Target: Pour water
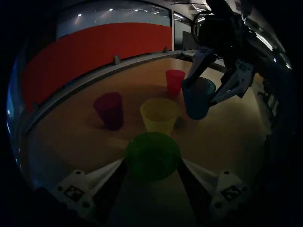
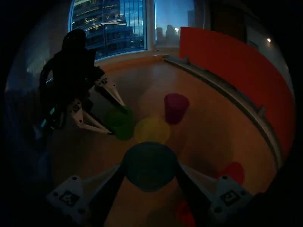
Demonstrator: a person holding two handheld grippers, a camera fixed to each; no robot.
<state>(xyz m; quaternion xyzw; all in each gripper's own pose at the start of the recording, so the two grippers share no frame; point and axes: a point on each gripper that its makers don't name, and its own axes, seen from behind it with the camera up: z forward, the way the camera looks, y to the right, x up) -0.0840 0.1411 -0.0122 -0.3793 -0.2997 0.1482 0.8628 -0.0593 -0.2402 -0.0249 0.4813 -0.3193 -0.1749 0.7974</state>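
Left gripper view, bottom middle: is that the green cup (image 1: 152,151) the left gripper (image 1: 152,163) has?

Yes. Both fingers press on its sides, and it's held low over the wooden table (image 1: 227,136) with its open mouth showing. (It's dim in here, so I can't tell whether there's any water in it.)

And the other claw?

The right gripper (image 1: 198,92) comes in from the upper right, clamped on the blue cup (image 1: 197,108) with one finger on each side. The cup leans a little. I can't tell whether its base touches the table. It's just beside the red cup (image 1: 175,80).

What stands between the two held cups?

A yellow cup (image 1: 160,115), upright, just beyond the green one. A purple cup (image 1: 110,109) stands to its left, apart from it. A red panel (image 1: 94,53) runs along behind the table.

Does the right gripper view agree?

It does. The blue cup sits gripped between that gripper's own two fingers at the bottom, and the yellow cup is right beyond it. Farther off on the left, the green cup hangs in the other claw. At the back there's a window (image 2: 110,28) with lit buildings outside.
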